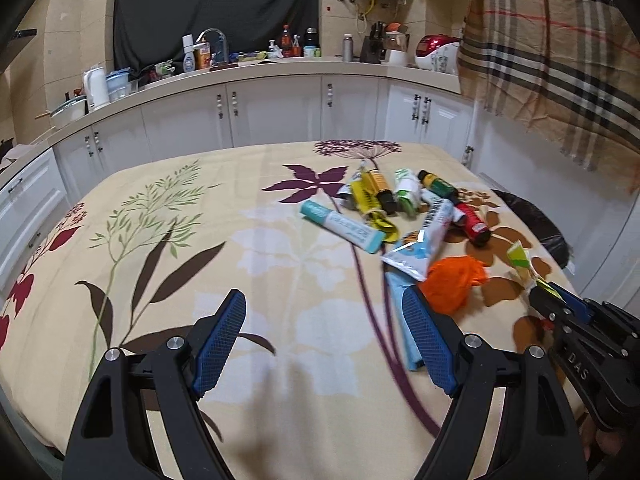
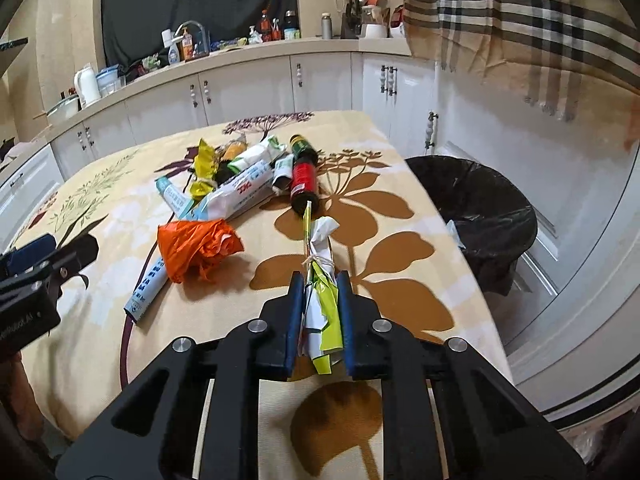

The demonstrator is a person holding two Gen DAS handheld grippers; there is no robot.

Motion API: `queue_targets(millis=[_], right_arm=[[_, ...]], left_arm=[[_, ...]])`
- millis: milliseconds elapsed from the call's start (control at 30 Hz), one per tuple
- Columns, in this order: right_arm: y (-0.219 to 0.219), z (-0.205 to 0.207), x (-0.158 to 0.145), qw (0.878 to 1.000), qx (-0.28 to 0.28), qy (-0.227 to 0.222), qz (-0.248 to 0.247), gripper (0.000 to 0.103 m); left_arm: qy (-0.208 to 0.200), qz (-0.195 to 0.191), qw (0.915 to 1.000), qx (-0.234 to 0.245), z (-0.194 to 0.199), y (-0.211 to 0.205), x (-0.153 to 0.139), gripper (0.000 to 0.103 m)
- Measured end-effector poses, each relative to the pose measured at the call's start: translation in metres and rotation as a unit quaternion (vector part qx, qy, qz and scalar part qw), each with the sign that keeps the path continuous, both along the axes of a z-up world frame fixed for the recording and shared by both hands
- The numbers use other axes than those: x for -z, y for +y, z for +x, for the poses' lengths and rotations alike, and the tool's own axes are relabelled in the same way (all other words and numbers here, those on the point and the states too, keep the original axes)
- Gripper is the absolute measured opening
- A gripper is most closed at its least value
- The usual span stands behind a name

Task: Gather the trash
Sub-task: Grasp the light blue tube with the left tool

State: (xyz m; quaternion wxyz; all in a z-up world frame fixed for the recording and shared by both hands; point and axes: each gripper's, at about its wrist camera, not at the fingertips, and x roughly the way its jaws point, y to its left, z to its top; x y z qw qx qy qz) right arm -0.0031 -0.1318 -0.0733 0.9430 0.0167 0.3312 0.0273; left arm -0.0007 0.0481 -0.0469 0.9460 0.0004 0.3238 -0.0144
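A tied green-and-white wrapper bundle (image 2: 320, 300) sits lower centre; crumpled orange bag (image 2: 198, 248), tubes and bottles (image 2: 304, 180) clutter mid-frame; black-lined bin (image 2: 480, 204) right.

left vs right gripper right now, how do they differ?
The left gripper has its jaws spread wide with nothing between them; the right gripper has its jaws clamped on a tied white-and-green wrapper bundle. The left sits near the orange plastic bag; the right sits nearer the black-lined bin. Both are black with blue pads, angled down over the floral tablecloth.
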Motion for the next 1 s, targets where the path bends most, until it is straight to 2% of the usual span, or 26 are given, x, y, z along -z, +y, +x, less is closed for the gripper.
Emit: queue_targets(millis=[267, 333, 433, 500, 533, 633, 667, 1000], right_arm=[[-0.022, -0.007, -0.006, 1.000, 0.015, -0.018, 0.013, 0.017], [-0.026, -0.008, -0.005, 1.000, 0.017, -0.019, 0.015, 0.017], [-0.031, -0.009, -0.003, 0.999, 0.019, -0.018, 0.021, 0.017], [-0.032, -0.009, -0.001, 0.999, 0.020, -0.017, 0.025, 0.017], [-0.033, -0.009, -0.001, 0.999, 0.021, -0.018, 0.027, 0.017], [-0.034, -0.010, 0.000, 0.999, 0.019, -0.017, 0.030, 0.017], [-0.033, -0.009, 0.001, 0.999, 0.017, -0.017, 0.031, 0.017], [-0.026, -0.007, -0.004, 0.999, 0.005, -0.025, 0.026, 0.017]], left_arm=[[0.011, 0.021, 0.9994, 0.024, 0.003, -0.026, 0.011, 0.078], [0.023, 0.021, 0.9990, 0.032, 0.007, -0.032, 0.018, 0.074], [0.046, 0.017, 0.9979, 0.043, 0.012, -0.037, 0.027, 0.063], [0.060, 0.018, 0.9968, 0.050, 0.016, -0.041, 0.034, 0.049], [0.063, 0.018, 0.9966, 0.051, 0.017, -0.042, 0.036, 0.047], [0.055, 0.025, 0.9965, 0.057, 0.015, -0.045, 0.035, 0.026], [0.055, 0.025, 0.9965, 0.058, 0.014, -0.046, 0.035, 0.015], [0.035, 0.009, 0.9987, 0.037, 0.007, -0.029, 0.024, 0.008]])
